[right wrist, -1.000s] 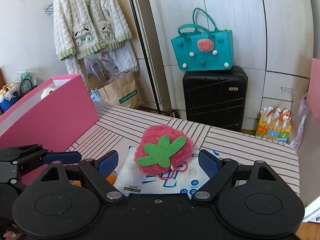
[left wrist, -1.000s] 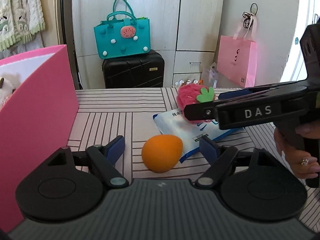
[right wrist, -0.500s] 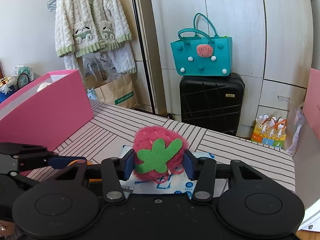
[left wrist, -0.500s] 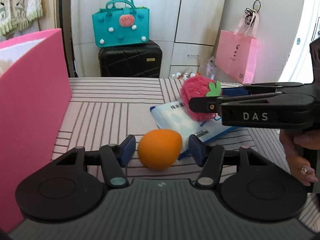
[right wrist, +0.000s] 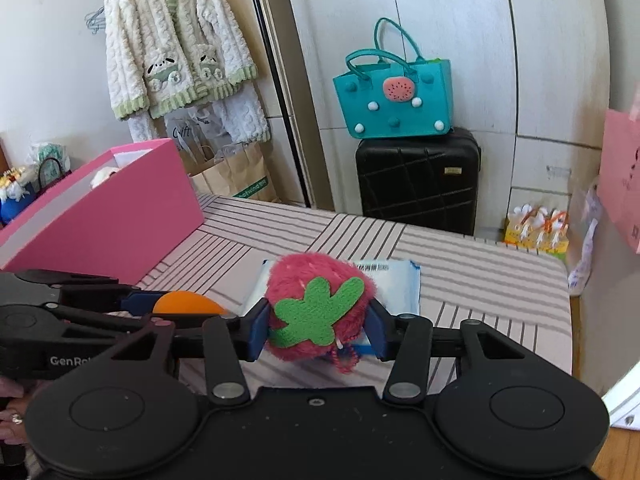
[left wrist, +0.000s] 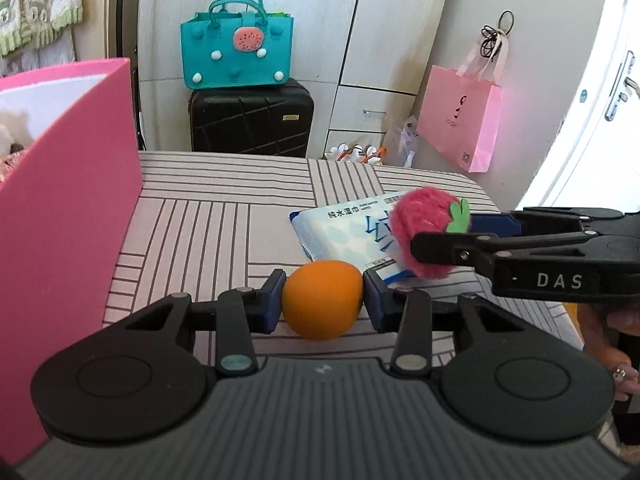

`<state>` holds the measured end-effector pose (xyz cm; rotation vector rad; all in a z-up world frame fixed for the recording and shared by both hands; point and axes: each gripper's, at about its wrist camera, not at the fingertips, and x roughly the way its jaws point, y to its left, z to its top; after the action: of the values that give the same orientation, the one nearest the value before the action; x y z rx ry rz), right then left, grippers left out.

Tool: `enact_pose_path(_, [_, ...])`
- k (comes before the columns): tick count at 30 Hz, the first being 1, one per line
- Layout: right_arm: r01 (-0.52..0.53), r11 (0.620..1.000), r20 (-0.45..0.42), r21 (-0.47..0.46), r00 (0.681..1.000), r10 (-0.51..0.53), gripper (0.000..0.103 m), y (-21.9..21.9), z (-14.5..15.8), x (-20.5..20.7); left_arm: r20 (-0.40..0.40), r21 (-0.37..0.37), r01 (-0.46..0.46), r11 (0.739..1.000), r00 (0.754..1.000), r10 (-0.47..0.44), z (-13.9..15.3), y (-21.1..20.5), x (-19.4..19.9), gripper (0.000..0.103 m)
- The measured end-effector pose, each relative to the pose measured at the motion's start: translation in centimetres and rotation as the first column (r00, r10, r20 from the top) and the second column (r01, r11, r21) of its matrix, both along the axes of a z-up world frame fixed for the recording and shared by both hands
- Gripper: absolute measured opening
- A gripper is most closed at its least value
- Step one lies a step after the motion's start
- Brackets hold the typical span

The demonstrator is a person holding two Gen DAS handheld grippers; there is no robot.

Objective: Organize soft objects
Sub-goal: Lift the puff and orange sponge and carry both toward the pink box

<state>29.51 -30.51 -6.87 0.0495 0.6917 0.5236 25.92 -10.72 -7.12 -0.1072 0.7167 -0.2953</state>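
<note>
Fingers on my left gripper (left wrist: 323,304) are closing on the smooth orange egg-shaped ball (left wrist: 322,299); right gripper (right wrist: 318,327) squeezes the fuzzy pink plush strawberry (right wrist: 316,308).

White plush (left wrist: 6,136) in pink box (left wrist: 68,200), perhaps cut off.

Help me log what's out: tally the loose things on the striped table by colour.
Orange: 1, the smooth orange egg-shaped ball
Pink: 1, the fuzzy pink plush strawberry
Blue and white: 1, the flat wet-wipes pack
Total: 3
</note>
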Motion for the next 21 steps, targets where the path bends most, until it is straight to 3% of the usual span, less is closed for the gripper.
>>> enact_pose_path(15, [-0.023, 1.0, -0.05, -0.012, 0.998, 0.023, 0.055, 0.3, 1.5, -5.2, -0.044, -0.042, 0.042, 0.998, 0.998, -0.043, 1.4, 0.9, -4.2, 0.04])
enact_pose_path(21, [-0.053, 0.998, -0.054, -0.016, 0.997, 0.052, 0.055, 1.0, 3.0, -7.4, 0.01, -0.057, 0.038, 0.998, 0.999, -0.037, 3.3, 2.0, -6.4, 0.04])
